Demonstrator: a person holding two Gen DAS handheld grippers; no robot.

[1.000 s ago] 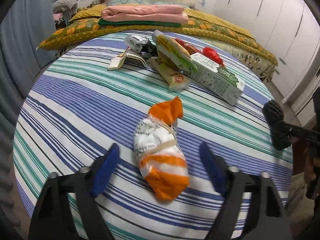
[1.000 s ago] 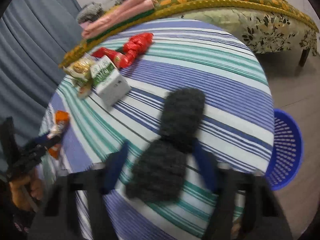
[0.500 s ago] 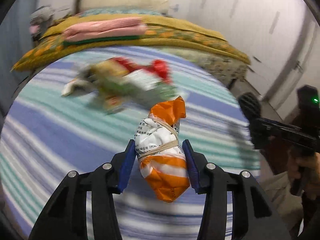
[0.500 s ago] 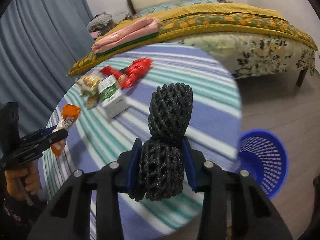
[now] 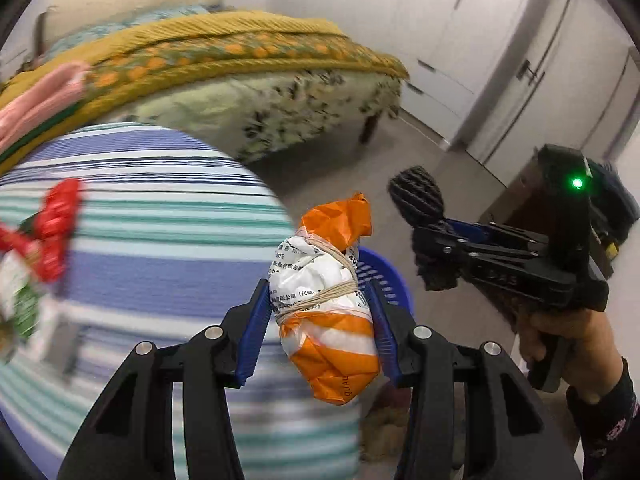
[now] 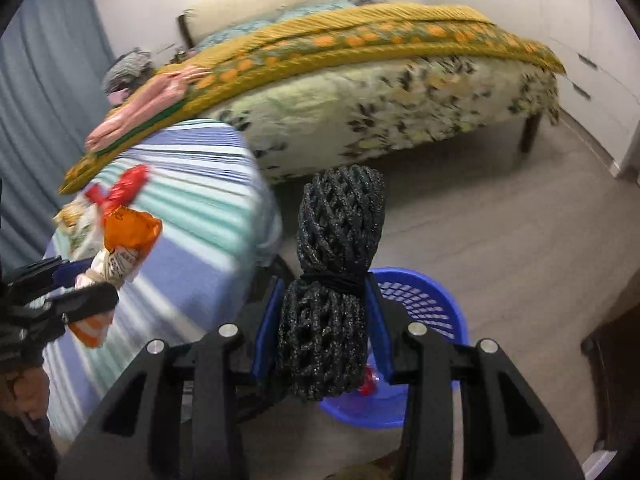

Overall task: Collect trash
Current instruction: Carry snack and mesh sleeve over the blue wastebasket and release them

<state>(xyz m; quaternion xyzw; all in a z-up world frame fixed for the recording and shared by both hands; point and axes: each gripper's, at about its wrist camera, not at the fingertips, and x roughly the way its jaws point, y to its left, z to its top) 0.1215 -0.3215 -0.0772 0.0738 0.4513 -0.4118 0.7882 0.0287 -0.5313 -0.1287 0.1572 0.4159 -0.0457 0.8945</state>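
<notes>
My left gripper point(image 5: 316, 312) is shut on an orange-and-white wrapper bundle point(image 5: 328, 308) tied with rubber bands, held in the air past the right edge of the striped table point(image 5: 160, 240). My right gripper point(image 6: 326, 320) is shut on a black foam net roll point(image 6: 332, 280), held above a blue basket point(image 6: 432, 300) on the floor. The basket's rim point(image 5: 384, 276) shows behind the wrapper bundle in the left wrist view. The right gripper with the net point(image 5: 428, 232) also shows there, and the left gripper with the bundle point(image 6: 116, 256) shows in the right wrist view.
Red wrappers point(image 5: 56, 220) and a green-white carton point(image 5: 20, 304) lie blurred on the striped table. A bed point(image 6: 380, 92) with a yellow quilt stands behind. White cabinets point(image 5: 500, 60) line the right wall. A red scrap point(image 6: 366, 386) lies inside the basket.
Both grippers closed on their items, lifted them off the table and swung right toward the blue basket on the floor.
</notes>
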